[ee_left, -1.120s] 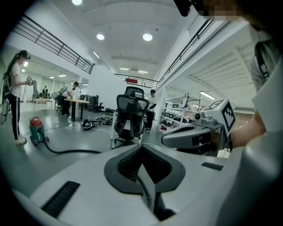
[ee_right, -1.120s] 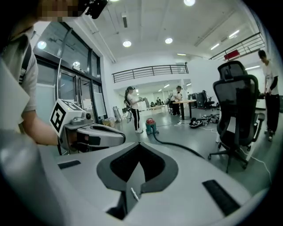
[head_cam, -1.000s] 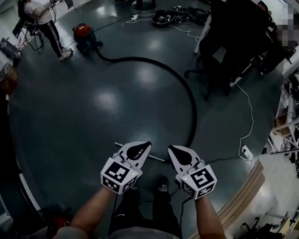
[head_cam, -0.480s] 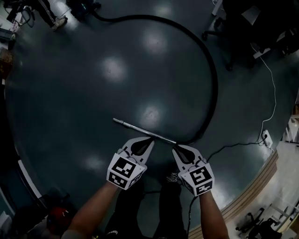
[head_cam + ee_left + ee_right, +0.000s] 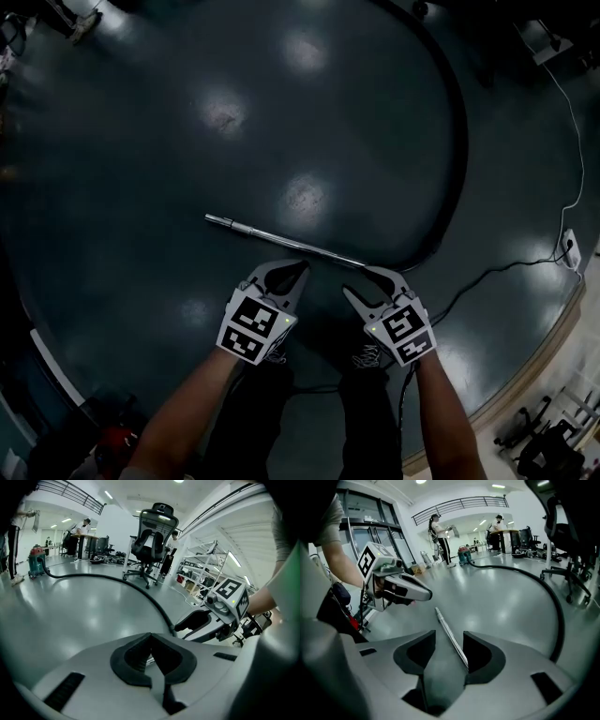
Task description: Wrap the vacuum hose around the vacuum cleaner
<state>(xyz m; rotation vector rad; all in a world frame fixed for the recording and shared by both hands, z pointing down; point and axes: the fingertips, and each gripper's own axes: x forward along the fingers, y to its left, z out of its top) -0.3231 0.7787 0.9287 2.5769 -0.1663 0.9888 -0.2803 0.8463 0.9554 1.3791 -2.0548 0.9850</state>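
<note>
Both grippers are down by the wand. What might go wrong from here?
1. The right gripper, whose jaws have just been opening, has the wand lined up between them, ungripped; the thin metal tube may roll on the glossy floor.
2. The left gripper is shut, so it cannot help yet.
3. The hose runs a long arc to the far vacuum; dragging it may snag the black cable nearby.

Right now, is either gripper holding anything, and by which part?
Nothing is held. The left gripper is shut and empty. The right gripper has just been opening its jaws; the metal wand on the floor shows in their gap, ungripped.
</note>
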